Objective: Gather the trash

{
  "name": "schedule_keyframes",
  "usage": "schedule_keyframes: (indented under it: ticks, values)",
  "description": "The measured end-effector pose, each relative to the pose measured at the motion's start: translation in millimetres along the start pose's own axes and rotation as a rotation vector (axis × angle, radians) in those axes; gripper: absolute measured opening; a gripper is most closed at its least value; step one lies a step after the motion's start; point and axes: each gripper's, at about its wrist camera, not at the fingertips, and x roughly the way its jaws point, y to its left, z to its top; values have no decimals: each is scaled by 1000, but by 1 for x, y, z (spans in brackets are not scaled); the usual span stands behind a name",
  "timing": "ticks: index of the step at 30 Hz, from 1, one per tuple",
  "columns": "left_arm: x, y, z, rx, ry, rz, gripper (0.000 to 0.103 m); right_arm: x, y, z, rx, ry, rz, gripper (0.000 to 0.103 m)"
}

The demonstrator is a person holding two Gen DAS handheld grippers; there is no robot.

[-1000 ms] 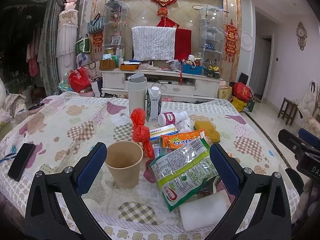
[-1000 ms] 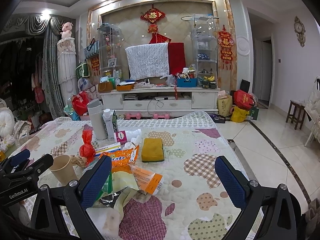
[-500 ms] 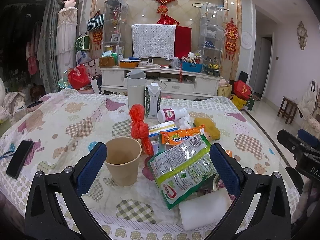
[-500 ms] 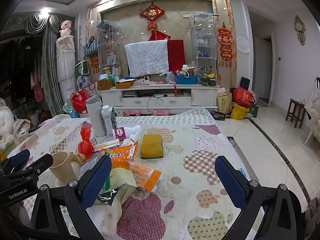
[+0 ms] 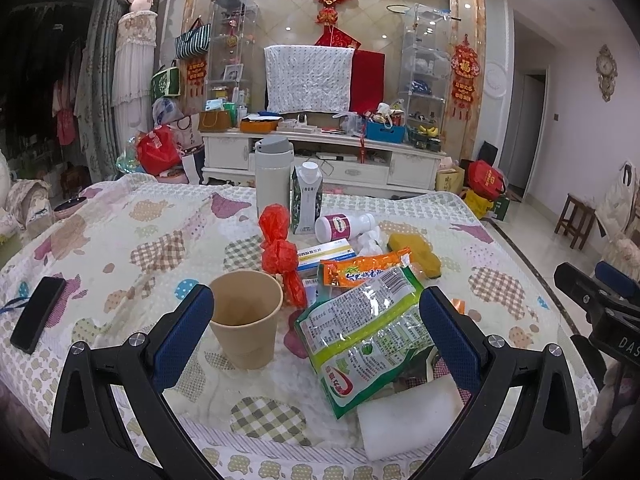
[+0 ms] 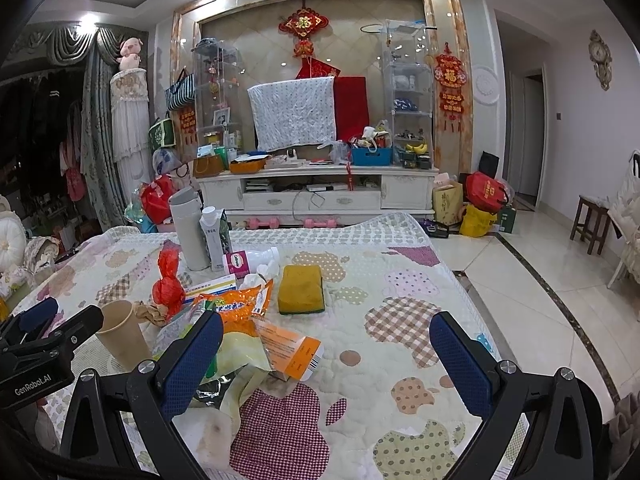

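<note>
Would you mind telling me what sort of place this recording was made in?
Most likely a home living room: a white media cabinet under a covered screen, red festive wall hangings, and a quilt-covered table with litter.

Left gripper (image 5: 316,320) and right gripper (image 6: 326,354) hover, jaws spread wide.

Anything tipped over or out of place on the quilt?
Yes: the white bottle lies on its side beside the upright milk carton, and a black phone sits apart from the litter near the quilt's left edge.
</note>
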Motion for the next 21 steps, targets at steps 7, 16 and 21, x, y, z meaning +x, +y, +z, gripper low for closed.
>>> schedule_keyframes:
  ticks: [7, 16, 21]
  values:
    - [4, -2, -3, 3, 9, 7, 102, 4, -1, -3, -7, 26, -6, 103]
    - [7, -2, -5, -1, 14, 10, 102, 5, -1, -6, -10, 43, -7, 103]
    - [9, -1, -7, -3, 18, 13, 102, 7, -2, -6, -8, 57, -7, 103]
